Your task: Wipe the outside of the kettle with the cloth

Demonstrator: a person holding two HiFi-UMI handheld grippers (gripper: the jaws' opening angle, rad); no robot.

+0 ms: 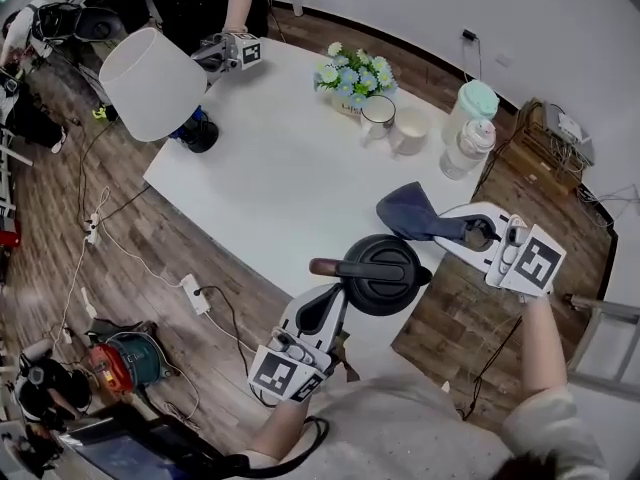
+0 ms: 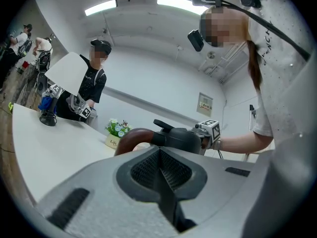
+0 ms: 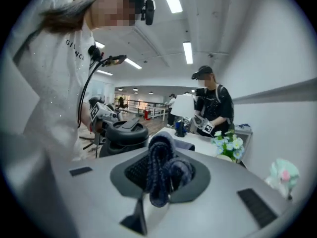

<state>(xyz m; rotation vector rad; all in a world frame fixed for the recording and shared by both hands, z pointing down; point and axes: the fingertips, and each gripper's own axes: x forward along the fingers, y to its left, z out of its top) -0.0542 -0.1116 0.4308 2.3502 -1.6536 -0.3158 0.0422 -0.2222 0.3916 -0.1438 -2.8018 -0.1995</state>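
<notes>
Black kettle (image 1: 385, 273) at lower centre, on the white desk's (image 1: 270, 158) near edge. Right gripper (image 1: 462, 232), just right of it, has fingers clamped on a dark blue cloth (image 1: 412, 213). Left gripper (image 1: 335, 296), fingers closed and empty, sits beside the handle (image 1: 322, 266); steadying it before wiping seems wise.

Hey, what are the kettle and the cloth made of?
The kettle looks like matte black plastic, with a dull sheen; its handle is glossy brown, maybe wood-look. The cloth is dark blue looped fabric, probably microfibre, hanging limp.
</notes>
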